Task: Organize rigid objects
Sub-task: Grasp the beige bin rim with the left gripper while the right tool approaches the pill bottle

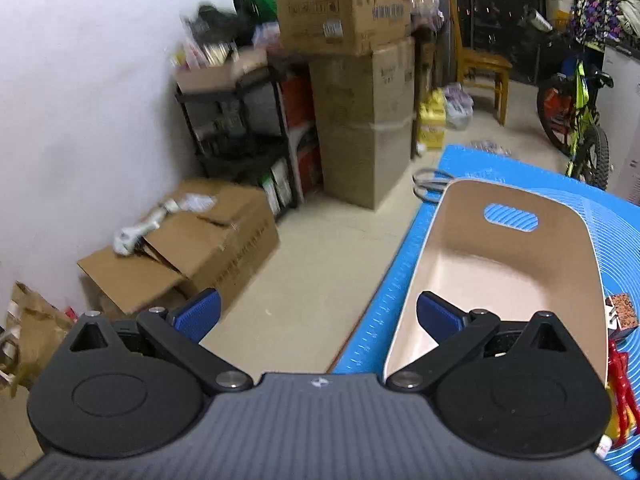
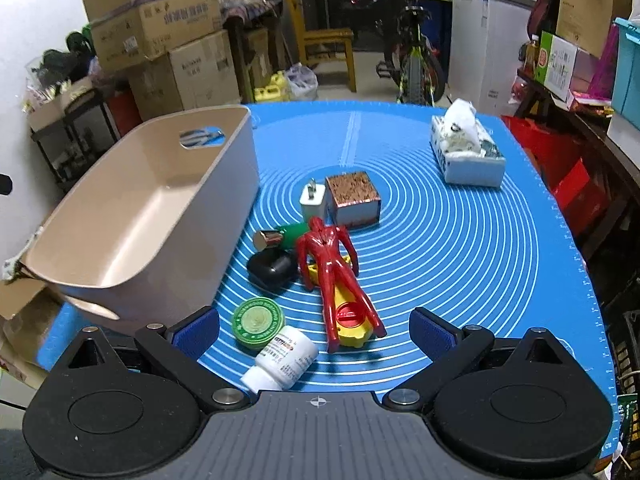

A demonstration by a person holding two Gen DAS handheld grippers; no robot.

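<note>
An empty beige bin (image 2: 144, 220) stands on the left of the blue mat (image 2: 460, 248); it also shows in the left wrist view (image 1: 508, 264). Beside it lie a red figure (image 2: 330, 256), a yellow toy (image 2: 352, 320), a green tin (image 2: 258, 322), a white pill bottle (image 2: 282, 360), a black case (image 2: 272, 268), a green tube (image 2: 282, 236), a white charger (image 2: 314, 202) and a small cork-topped box (image 2: 354, 198). My right gripper (image 2: 316, 332) is open and empty, just above the bottle and tin. My left gripper (image 1: 318, 316) is open and empty, at the bin's near left rim, over the mat's edge.
A tissue box (image 2: 466, 152) stands at the mat's far right. Left of the table are cardboard boxes (image 1: 360, 120), a black shelf (image 1: 244, 140) and an open carton on the floor (image 1: 192, 248). A bicycle (image 2: 416, 60) and a wooden chair (image 2: 328, 44) stand behind.
</note>
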